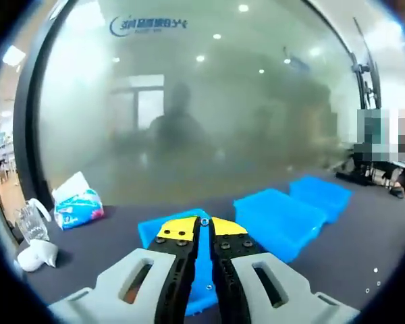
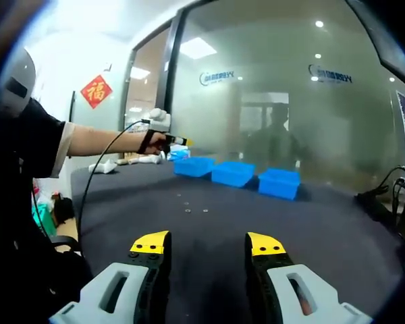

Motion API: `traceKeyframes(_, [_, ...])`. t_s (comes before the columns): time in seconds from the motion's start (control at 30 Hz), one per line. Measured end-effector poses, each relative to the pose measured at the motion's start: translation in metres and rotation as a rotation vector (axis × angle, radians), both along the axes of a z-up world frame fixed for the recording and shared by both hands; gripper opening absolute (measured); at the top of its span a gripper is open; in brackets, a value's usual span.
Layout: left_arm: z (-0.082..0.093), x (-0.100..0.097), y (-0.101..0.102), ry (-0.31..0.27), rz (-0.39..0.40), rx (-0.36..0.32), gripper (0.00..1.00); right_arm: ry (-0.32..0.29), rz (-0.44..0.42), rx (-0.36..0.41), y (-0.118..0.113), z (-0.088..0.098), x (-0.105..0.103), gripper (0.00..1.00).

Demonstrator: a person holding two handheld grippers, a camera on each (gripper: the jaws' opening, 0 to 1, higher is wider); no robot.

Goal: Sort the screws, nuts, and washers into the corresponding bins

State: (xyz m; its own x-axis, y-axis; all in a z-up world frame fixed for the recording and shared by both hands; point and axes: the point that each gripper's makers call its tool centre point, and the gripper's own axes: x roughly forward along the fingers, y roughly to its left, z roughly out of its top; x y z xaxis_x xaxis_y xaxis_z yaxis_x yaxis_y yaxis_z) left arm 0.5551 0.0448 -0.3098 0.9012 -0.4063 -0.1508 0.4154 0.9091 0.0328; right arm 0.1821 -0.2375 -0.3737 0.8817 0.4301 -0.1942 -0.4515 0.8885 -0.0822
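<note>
Three shallow blue plastic bins stand in a row on the dark bench: a near bin (image 1: 201,270), a middle bin (image 1: 278,219) and a far bin (image 1: 320,194), just beside one another. A small silvery part (image 1: 204,221), too small to identify, sits pinched at the yellow tips above the near bin. A few tiny fasteners (image 2: 187,210) lie scattered on the bench, well apart from the bins.

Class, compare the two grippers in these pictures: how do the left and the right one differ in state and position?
The left gripper has its jaws shut on a small metal part, while the right gripper stands open with nothing between its jaws. The left gripper is held over the nearest blue bin; the right gripper hangs back over the dark table, short of the loose small parts. Both have yellow tips on black jaws.
</note>
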Motion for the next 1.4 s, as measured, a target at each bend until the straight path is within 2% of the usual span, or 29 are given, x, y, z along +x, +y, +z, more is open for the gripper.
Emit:
traceKeyframes(0.13, [-0.001, -0.003, 0.001, -0.002, -0.004, 0.016, 0.12, 0.001, 0.004, 0.0, 0.002, -0.001, 0.0, 0.4])
traceKeyframes(0.27, [-0.002, -0.005, 0.004, 0.002, -0.003, 0.025, 0.31, 0.002, 0.007, -0.001, 0.003, -0.001, 0.001, 0.4])
traceKeyframes(0.37, [-0.004, -0.009, 0.006, 0.007, -0.014, 0.025, 0.39, 0.002, 0.008, 0.0, 0.004, 0.0, 0.001, 0.4])
traceKeyframes(0.7, [-0.011, -0.043, 0.008, 0.006, -0.071, 0.042, 0.44, -0.002, 0.015, -0.001, 0.008, 0.002, 0.002, 0.4])
traceKeyframes(0.9, [-0.01, -0.08, 0.006, -0.005, -0.121, 0.002, 0.44, -0.004, 0.024, 0.005, 0.012, 0.002, 0.004, 0.4])
traceKeyframes(1.07, [-0.007, -0.125, 0.002, -0.016, -0.177, -0.039, 0.45, -0.008, 0.031, 0.007, 0.017, 0.003, 0.005, 0.4])
traceKeyframes(1.4, [-0.027, -0.211, -0.003, 0.025, -0.262, -0.12, 0.45, -0.01, 0.043, 0.011, 0.022, 0.005, 0.005, 0.4])
